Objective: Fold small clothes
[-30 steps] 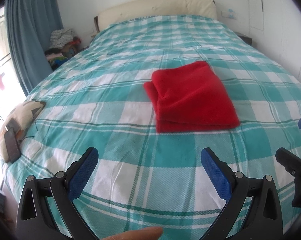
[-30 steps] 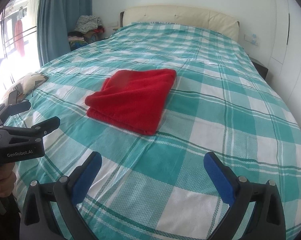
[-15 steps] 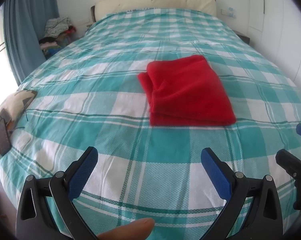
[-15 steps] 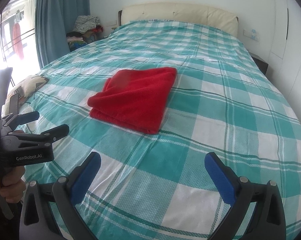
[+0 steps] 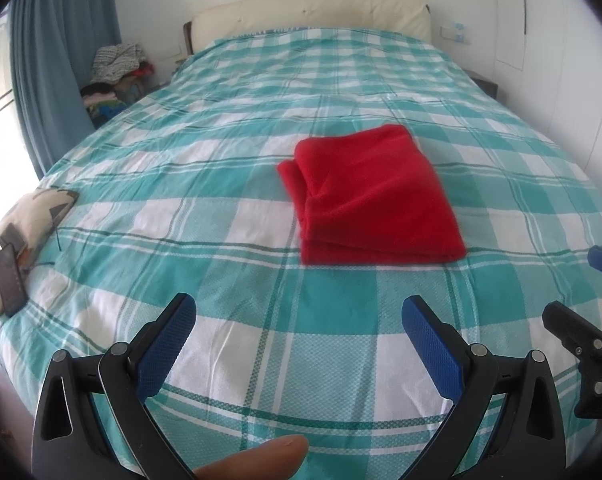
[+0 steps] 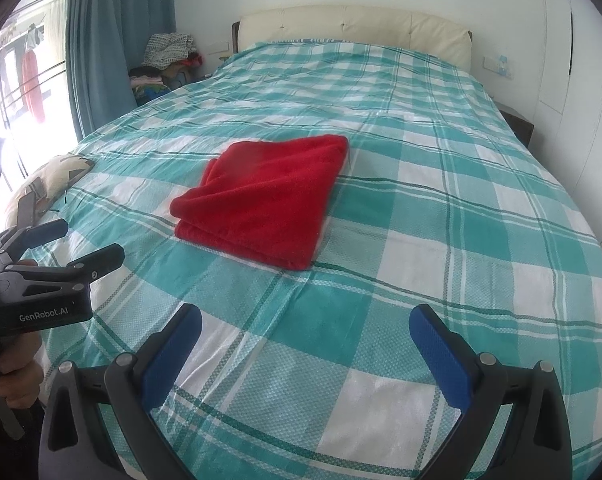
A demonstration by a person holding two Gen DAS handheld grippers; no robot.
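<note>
Red cloth folded, lies flat on checked bedspread, mid-bed. Right gripper low in front, blue pads wide apart, nothing between, well apart from cloth. Left gripper at left edge (hand grips handle), fingers parted, empty.

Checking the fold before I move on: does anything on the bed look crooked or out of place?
Only slightly: the red cloth lies folded on the bedspread, but its left layers are stepped, not flush. Nothing spilled or damaged.

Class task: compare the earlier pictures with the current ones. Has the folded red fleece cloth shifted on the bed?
No. The folded red fleece cloth lies on the same squares of the teal-and-white checked bedspread; only the cameras shifted.
</note>
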